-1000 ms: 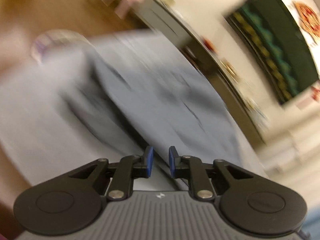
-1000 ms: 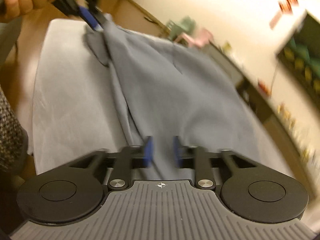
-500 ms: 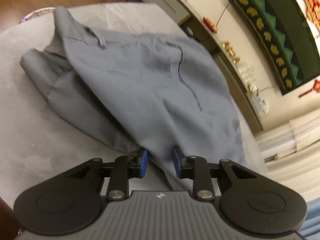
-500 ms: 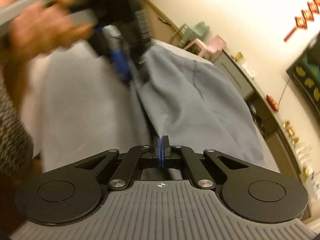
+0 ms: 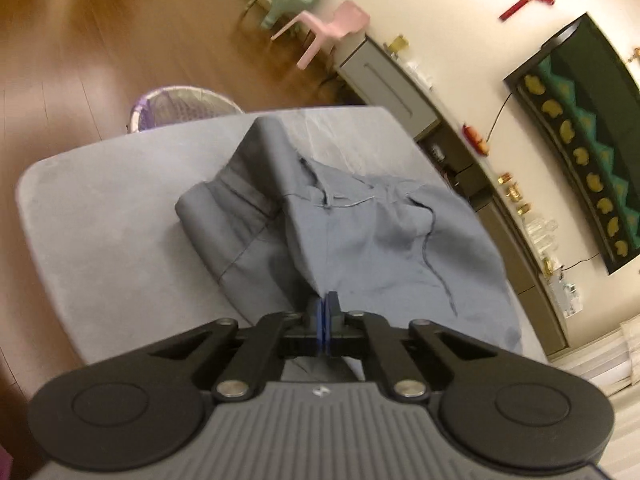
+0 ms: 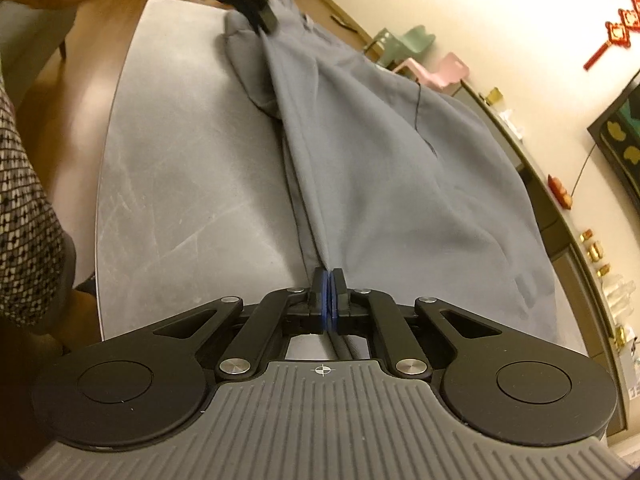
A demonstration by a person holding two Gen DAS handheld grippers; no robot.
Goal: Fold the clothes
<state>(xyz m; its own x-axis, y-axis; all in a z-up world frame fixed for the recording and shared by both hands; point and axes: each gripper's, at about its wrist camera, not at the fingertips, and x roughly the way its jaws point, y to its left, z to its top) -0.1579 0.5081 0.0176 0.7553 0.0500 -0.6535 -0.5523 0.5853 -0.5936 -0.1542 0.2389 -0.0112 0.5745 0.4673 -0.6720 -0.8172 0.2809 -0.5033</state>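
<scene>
A grey table (image 6: 168, 184) is seen, with most of its far half covered by a grey garment (image 6: 400, 168) — rumpled, one edge drawn up into a ridge. That ridge is stretched between the two grippers. The fabric is pinched by the right gripper (image 6: 328, 292) at the near end, its blue fingers (image 6: 320, 300) pressed together on the cloth. The left gripper (image 5: 325, 312) is likewise clamped on a fold of the garment — its fingers closed tight.
</scene>
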